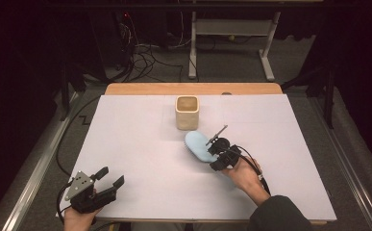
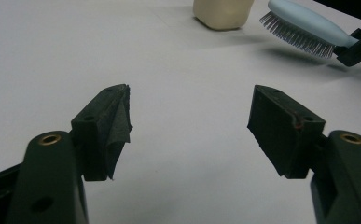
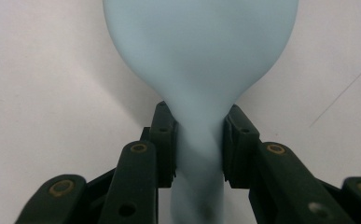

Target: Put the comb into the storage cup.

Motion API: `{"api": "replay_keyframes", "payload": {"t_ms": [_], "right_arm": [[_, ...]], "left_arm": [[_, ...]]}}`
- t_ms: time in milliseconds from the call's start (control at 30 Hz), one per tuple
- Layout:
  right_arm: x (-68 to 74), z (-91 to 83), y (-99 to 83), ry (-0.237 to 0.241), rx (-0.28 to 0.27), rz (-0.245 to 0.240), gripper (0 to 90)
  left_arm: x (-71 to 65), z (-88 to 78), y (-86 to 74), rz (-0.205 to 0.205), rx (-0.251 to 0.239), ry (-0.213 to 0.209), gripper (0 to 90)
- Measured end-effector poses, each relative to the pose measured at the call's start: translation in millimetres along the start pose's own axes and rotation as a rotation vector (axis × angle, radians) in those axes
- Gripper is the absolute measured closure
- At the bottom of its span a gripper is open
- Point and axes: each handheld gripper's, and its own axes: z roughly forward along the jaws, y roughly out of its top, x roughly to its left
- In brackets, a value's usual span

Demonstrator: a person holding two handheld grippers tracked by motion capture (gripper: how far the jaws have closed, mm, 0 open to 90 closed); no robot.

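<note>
Brush (image 1: 197, 146), pale blue, clamped at handle by right gripper (image 1: 218, 155) fingers, bristles down, just beside cream cup (image 1: 187, 112) on table (image 1: 140, 144). Left gripper (image 1: 107, 182) fingers spread wide, holding nothing, well apart from cup.

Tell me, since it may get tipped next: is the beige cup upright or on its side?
Upright. The beige cup stands on its base, open mouth upward; contents cannot be told.
</note>
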Motion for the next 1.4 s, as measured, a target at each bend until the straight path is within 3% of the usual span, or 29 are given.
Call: {"api": "replay_keyframes", "payload": {"t_ms": [367,633,800,900,1133,1400], "right_arm": [[3.2,-15.6,-7.8,0.017,-0.072,-0.024,71.1],[5.0,-28.1,-15.5,0.033,-0.114,-0.014,71.1],[3.8,-33.7,-22.4,0.038,-0.139,-0.019,71.1],[3.9,-36.9,-26.7,0.048,-0.153,-0.025,71.1],[3.8,-44.0,-35.1,0.053,-0.174,-0.026,71.1],[3.7,-47.9,-40.5,0.063,-0.185,-0.028,71.0]], "left_arm": [[-3.5,0.5,2.3,-0.001,0.005,-0.014,29.0],[-11.7,3.6,11.8,0.052,0.020,-0.007,27.7],[-17.4,6.0,21.5,0.057,-0.011,-0.003,27.0],[-23.3,9.7,30.2,0.054,-0.008,-0.025,26.9],[-45.8,28.8,46.3,0.112,0.028,-0.093,26.9],[-63.6,45.0,57.9,0.110,0.059,-0.162,27.4]]}}
